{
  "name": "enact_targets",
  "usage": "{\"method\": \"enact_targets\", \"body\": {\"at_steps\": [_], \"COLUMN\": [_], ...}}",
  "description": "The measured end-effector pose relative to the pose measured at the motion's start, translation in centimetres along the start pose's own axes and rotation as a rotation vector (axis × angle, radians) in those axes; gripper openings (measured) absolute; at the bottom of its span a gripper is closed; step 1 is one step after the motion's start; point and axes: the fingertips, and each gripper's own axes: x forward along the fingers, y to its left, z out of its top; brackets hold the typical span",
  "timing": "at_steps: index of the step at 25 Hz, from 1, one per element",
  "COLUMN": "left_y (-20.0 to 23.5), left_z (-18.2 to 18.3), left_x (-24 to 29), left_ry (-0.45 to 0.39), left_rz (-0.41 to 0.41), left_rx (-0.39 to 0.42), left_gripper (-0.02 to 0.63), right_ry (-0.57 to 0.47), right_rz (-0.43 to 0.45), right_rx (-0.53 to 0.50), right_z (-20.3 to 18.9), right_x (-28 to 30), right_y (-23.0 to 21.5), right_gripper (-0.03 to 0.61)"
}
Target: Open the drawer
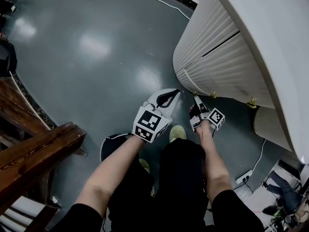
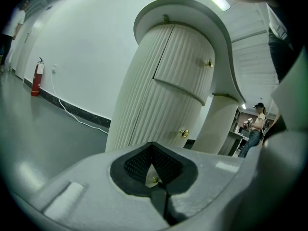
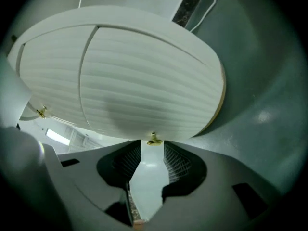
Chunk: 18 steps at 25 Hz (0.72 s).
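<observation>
A white ribbed, rounded cabinet point(image 1: 227, 66) stands at the upper right of the head view, with two small brass knobs point(image 1: 213, 94) low on its front. My right gripper point(image 1: 195, 98) points at it, and in the right gripper view my right gripper point(image 3: 152, 149) is open with a brass knob point(image 3: 154, 139) right at its fingertips, untouched by the pads. My left gripper point(image 1: 176, 92) hangs beside it over the floor, its tips together and nothing held. In the left gripper view my left gripper point(image 2: 152, 146) faces the cabinet point(image 2: 163, 95) from a short way off.
A dark wooden piece of furniture point(image 1: 34, 149) stands at the left. A white cable point(image 1: 159, 1) runs along the far wall, and a power strip point(image 1: 243, 176) lies at the lower right. A fire extinguisher point(image 2: 36, 79) and a standing person point(image 2: 257, 124) are farther away.
</observation>
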Motion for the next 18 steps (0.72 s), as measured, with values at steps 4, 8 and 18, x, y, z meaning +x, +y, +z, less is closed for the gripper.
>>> {"method": "enact_targets", "body": {"at_steps": [4,8,18], "left_y": [0.4,0.3,0.7], "left_z": [-0.8,-0.9,-1.6], "left_x": [0.4,0.5,0.1], "left_ry": [0.005,0.009,0.000], "left_rz": [0.000,-0.010,-0.010], "left_rx": [0.000,0.011,0.007], "left_gripper": [0.008,0.008,0.008], "right_ry": [0.059,0.024,-0.030], "right_rz": [0.010,-0.007,0.006], "right_rx": [-0.073,-0.028,-0.051], "right_z": [-0.2,0.4,0.5], "right_x": [1.5,2.0,1.8], "right_y": [1.0,0.4,-0.2], "right_gripper": [0.163,0.115,0.103]}}
